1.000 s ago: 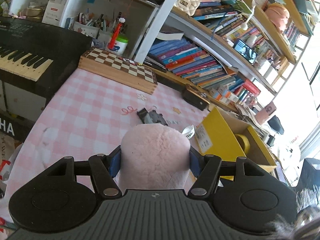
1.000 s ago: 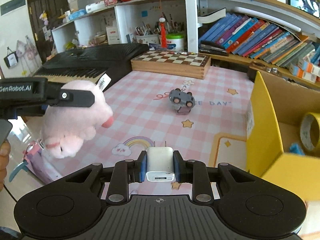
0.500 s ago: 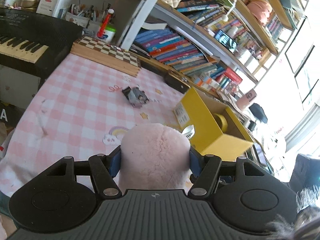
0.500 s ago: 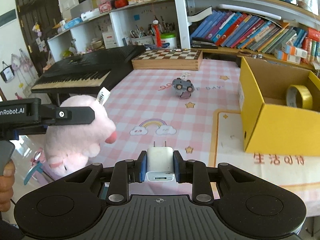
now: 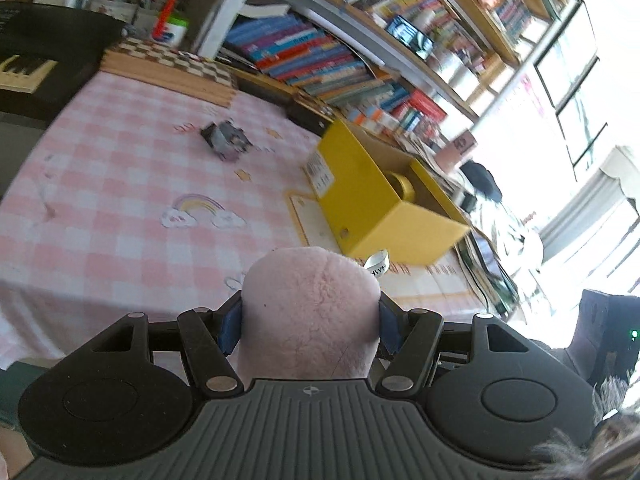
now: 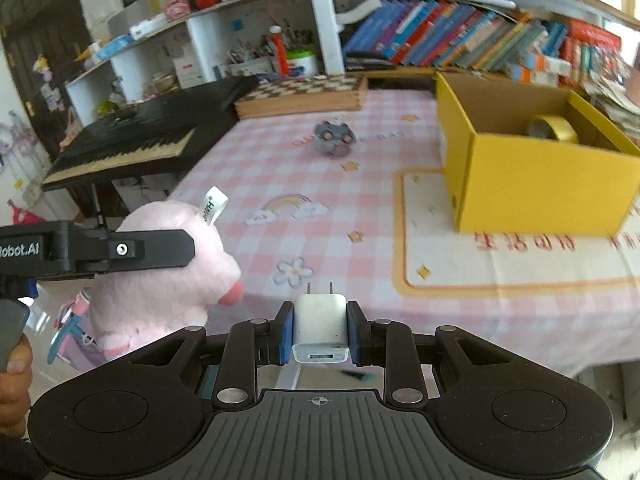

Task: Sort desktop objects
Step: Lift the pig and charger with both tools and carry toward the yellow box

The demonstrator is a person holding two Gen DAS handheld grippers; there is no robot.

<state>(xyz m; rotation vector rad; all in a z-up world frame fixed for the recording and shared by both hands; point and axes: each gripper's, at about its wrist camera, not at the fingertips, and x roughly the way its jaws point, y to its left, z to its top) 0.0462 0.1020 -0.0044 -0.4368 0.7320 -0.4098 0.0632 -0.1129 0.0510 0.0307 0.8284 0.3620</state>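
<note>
My left gripper (image 5: 310,320) has its jaws clamped on a pink plush toy (image 5: 310,312), low center of the frame. My right gripper (image 6: 320,330) pinches a white USB charger (image 6: 320,328), 2 prongs forward. A grey toy car (image 6: 334,140) sits mid-desk (image 6: 360,208) on pink checked cloth; a yellow box (image 6: 540,184) at right holds a tape roll (image 6: 554,129).
</note>
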